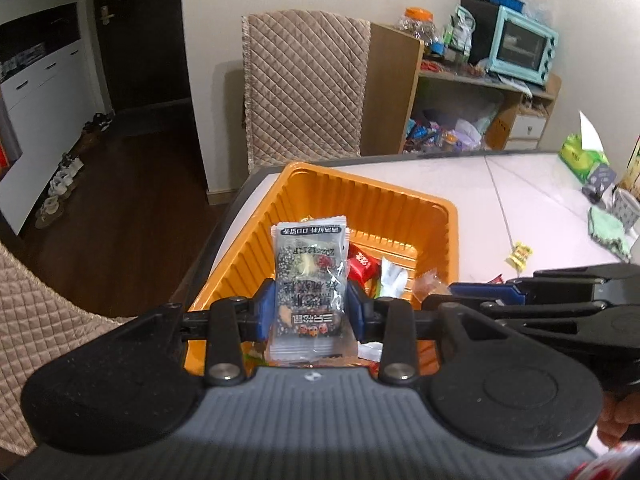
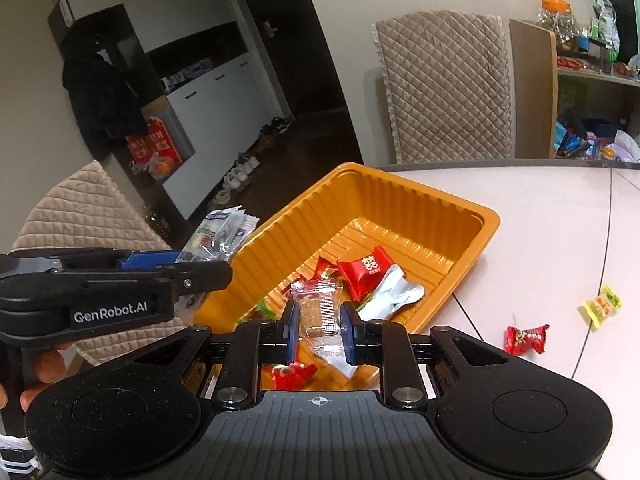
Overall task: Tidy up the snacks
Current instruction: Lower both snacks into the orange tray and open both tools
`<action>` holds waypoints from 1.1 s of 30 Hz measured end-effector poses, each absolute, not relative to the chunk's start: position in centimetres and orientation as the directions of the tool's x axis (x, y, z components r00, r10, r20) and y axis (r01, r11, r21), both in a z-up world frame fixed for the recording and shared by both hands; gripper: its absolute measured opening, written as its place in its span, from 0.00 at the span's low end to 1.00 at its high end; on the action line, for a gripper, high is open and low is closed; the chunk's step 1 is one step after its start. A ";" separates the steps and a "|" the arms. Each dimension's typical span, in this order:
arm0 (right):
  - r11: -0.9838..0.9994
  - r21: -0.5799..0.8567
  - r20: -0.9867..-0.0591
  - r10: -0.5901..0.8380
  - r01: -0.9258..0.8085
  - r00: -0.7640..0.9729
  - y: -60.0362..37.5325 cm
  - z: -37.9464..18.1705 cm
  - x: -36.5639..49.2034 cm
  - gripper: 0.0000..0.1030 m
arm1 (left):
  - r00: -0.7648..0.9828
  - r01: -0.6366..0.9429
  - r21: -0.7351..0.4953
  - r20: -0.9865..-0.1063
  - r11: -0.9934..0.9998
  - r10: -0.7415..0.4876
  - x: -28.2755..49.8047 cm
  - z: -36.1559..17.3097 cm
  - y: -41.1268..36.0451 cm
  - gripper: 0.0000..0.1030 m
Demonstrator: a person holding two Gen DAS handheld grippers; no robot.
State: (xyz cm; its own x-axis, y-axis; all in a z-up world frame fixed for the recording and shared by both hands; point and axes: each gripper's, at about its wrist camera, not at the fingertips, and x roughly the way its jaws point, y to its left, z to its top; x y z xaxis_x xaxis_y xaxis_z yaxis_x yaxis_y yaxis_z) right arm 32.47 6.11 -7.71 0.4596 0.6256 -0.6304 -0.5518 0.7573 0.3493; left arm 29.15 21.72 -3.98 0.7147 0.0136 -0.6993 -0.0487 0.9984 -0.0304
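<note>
Over the tray (image 1: 400, 216), my left gripper (image 1: 310, 304) pinches a packet (image 1: 308, 276), my right gripper (image 2: 319, 328) a clear candy (image 2: 318, 308); dropping from the near rim could spill either onto the desk (image 2: 540, 216).

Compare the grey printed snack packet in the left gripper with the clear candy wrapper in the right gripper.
The grey printed snack packet is larger and opaque; the clear candy wrapper is smaller and see-through. The packet carries dense print; the wrapper looks nearly plain. Both stand upright, clamped by the left gripper and right gripper, above the orange plastic tray.
</note>
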 end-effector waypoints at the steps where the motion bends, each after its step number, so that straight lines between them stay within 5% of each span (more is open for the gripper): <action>1: 0.759 0.349 -0.632 0.623 -0.549 0.460 6.2 -7.9 32.8 0.22 | 0.709 -0.045 -0.027 -0.705 0.999 0.013 29.7 -4.3 21.8 0.33; 33: 0.774 0.387 -0.666 0.610 -0.501 0.430 7.4 -10.7 37.5 0.22 | 0.633 0.012 0.030 -0.774 0.999 0.016 35.2 -9.3 22.5 0.34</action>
